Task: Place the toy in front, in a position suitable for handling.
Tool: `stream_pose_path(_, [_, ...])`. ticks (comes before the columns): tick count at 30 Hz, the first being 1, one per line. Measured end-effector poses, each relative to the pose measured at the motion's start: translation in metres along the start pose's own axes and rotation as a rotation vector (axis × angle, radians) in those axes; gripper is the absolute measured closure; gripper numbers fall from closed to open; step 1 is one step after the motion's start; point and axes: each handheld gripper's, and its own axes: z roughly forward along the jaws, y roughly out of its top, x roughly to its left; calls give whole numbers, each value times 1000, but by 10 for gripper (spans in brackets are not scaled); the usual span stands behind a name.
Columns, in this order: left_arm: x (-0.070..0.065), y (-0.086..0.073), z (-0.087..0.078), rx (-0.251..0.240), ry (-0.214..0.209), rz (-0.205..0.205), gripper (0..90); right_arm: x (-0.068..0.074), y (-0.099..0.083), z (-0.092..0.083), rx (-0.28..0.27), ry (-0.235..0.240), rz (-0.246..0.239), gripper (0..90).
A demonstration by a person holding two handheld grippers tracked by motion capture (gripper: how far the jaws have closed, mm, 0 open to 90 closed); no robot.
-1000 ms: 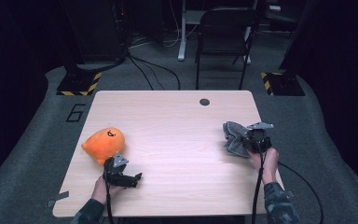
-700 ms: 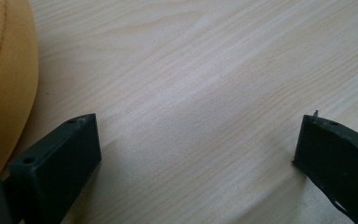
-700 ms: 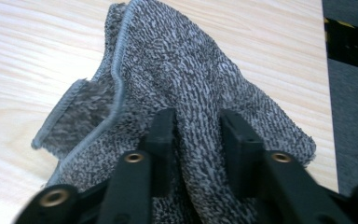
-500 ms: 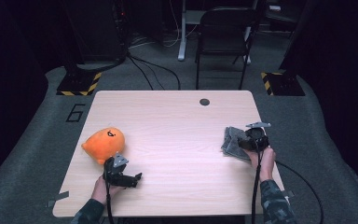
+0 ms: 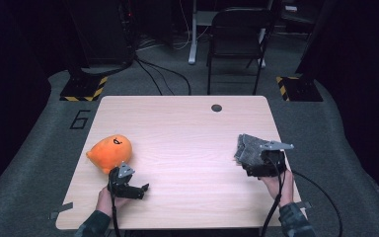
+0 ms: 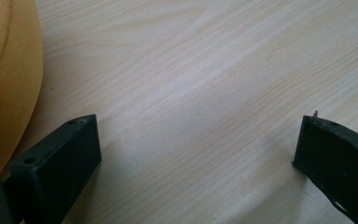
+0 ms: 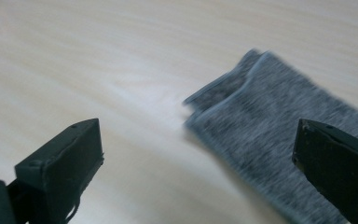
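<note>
Though beside cloth (image 7: pixel 279 140), hand-held gripper (image 7: pixel 196 154) wide, empty.

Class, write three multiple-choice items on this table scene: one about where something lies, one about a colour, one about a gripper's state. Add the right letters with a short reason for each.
1. Where does the grey cloth lie on the table?
A. near its right edge
B. at its middle
C. beside the plush toy

2. What colour is the plush toy?
A. green
B. orange
C. white

3. How do the jaws of the right gripper stand?
A. shut on the cloth
B. shut on nothing
C. open

Key: 1 A, the cloth lies flat just ahead of the right gripper, near the right edge. 2 B, the toy is orange with a dark face mark. 3 C, the jaws have just been opening and stand wide apart, with the cloth beyond them, unpressed.
</note>
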Motion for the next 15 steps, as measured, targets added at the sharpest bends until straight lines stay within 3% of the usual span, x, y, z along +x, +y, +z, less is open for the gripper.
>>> stream_pose_path(2, [0, 0, 0, 1, -4, 5, 0, 7, -4, -3, 15, 8, -3, 7])
stream_pose_path(3, [-2, 1, -3, -1, 2, 27, 0, 19, -14, -8, 29, 21, -34, 5])
stream_pose_path(8, [-10, 7, -13, -11, 26, 68, 7, 30, -34, -18, 42, 16, -48, 11])
stream_pose_path(11, [-11, 11, -18, -10, 21, 84, 9, 28, -43, -17, 40, -5, -62, 13])
stream_pose_path(12, [-11, 13, -22, -17, 23, 82, 9, 23, -50, -10, 62, -17, -60, 13])
stream_pose_path(14, [-9, 16, -25, -15, 28, 87, 12, 16, -53, -3, 83, -19, -36, 13])
stream_pose_path(15, [-7, 20, -32, -35, 34, 67, 12, 14, -53, -1, 96, -23, -27, 14])
